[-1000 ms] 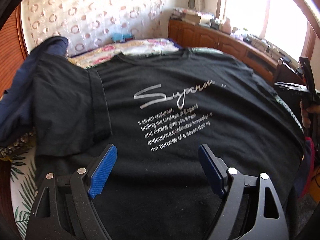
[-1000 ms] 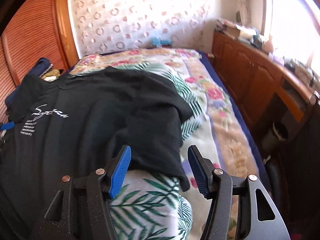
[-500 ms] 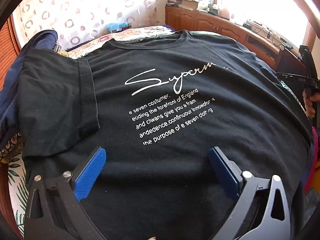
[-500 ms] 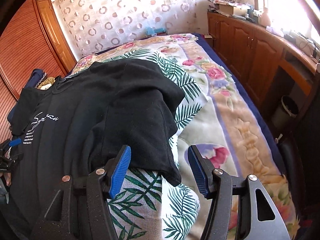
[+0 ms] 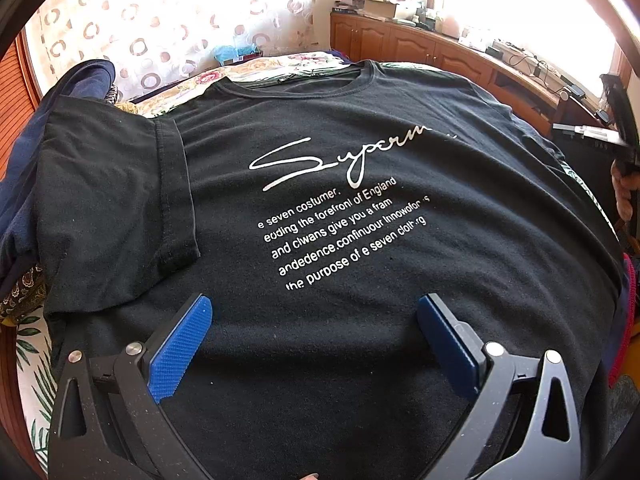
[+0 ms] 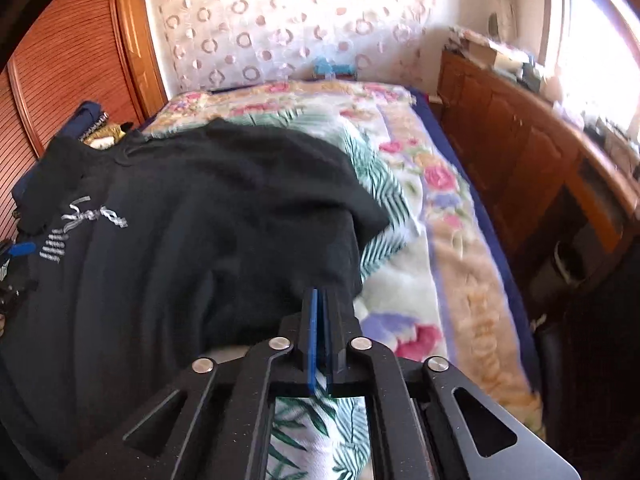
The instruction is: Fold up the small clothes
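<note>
A black T-shirt (image 5: 360, 240) with white lettering lies face up across a bed (image 6: 448, 264) covered in a floral and palm-leaf blanket, its one sleeve (image 5: 116, 208) already turned in over the chest. At the opposite side, the right gripper (image 6: 319, 312) has just been closing, and its blue fingers (image 6: 310, 340) now stand pressed together on the dark cloth at the shirt's edge, near the other sleeve (image 6: 320, 200); the cloth appears pinched between them, though the blurred view leaves the bite itself hard to read. The step in hand looks like the second side fold: with that edge gripped, the next move calls for lifting it and carrying it across the printed front to mirror the first fold, keeping the fabric taut so it does not bunch. The left gripper (image 5: 316, 344) hovers low over the hem end of the shirt, angled downward, its fingers (image 5: 180, 352) spread as wide as they go with only flat cloth below them and nothing held. From that view the person's right hand (image 5: 624, 192) shows at the far edge of the shirt, wrapped on its tool. A dark blue garment (image 5: 80, 88) sits bunched beside the folded sleeve, and a wooden cabinet (image 6: 540, 168) runs along the window side of the bed.
</note>
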`<state>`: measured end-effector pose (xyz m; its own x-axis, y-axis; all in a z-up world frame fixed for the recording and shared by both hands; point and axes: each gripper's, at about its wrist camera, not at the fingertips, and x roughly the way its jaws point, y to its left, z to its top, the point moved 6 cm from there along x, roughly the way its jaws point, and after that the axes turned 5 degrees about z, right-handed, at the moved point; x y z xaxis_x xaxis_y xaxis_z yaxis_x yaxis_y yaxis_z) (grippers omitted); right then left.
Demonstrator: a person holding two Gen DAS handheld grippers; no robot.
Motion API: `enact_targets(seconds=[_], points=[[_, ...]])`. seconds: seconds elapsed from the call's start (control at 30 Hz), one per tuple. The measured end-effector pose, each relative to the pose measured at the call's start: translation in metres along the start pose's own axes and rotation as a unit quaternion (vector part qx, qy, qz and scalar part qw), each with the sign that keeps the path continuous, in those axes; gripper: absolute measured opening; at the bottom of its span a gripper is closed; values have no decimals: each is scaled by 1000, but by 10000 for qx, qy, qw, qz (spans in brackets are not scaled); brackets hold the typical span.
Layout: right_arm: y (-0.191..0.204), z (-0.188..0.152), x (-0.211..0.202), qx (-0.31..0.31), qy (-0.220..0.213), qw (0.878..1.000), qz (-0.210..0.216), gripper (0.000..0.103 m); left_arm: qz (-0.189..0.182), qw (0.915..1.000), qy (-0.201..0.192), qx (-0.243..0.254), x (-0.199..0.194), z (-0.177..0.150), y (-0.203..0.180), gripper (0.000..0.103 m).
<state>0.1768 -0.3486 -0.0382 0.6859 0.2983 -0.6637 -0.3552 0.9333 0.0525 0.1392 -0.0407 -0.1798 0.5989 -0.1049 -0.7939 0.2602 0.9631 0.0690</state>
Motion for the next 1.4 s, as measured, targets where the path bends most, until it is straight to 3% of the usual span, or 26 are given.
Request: enact_targets(seconds=[0.17, 0.3, 0.37, 0.43, 0.47, 0.5, 0.53, 0.77, 0.83, 0.93, 1.0, 1.07, 1.23, 1.4], points=[[31, 19, -21, -346, -514, 9978, 239, 1, -1, 10000, -1, 0, 0, 0, 0, 103], [43, 15, -23, -504, -595, 9964, 319, 1, -2, 10000, -1, -1, 0, 0, 0, 103], [32, 8, -15, -472, -510, 9975, 148, 4, -2, 10000, -1, 0, 0, -1, 0, 103], [17, 1, -7, -310, -377, 9988, -12, 21, -2, 10000, -1, -1, 0, -1, 0, 103], [7, -3, -3, -189, -319, 9993, -60, 38, 0, 10000, -1, -2, 0, -1, 0, 103], [0, -6, 0, -108, -297, 9995, -68, 46, 14, 10000, -5, -5, 0, 0, 1, 103], [-8, -11, 2, -31, -269, 9996, -78, 47, 31, 10000, -10, -15, 0, 0, 1, 103], [-45, -41, 18, 521, 119, 9985, 148, 46, 100, 9979, -538, -336, -27, 11, 13, 103], [-46, -44, 25, 472, 295, 9981, 270, 35, 118, 9967, -704, -382, -38, 16, 16, 103], [-53, -39, 27, 372, 257, 9988, 203, 27, 130, 9956, -835, -410, -46, 19, 18, 103], [-55, -35, 28, 279, 248, 9993, 11, 6, 132, 9951, -888, -417, -49, 20, 17, 103], [-55, -31, 29, 197, 218, 9996, 6, 5, 124, 9951, -898, -396, -49, 19, 16, 103], [-19, -15, 11, -221, -214, 9991, -293, 4, 157, 9947, -934, -398, -50, 19, 17, 103], [29, 0, -1, -664, -594, 9960, 46, 4, 133, 9928, -1118, -401, -62, 22, 15, 103]])
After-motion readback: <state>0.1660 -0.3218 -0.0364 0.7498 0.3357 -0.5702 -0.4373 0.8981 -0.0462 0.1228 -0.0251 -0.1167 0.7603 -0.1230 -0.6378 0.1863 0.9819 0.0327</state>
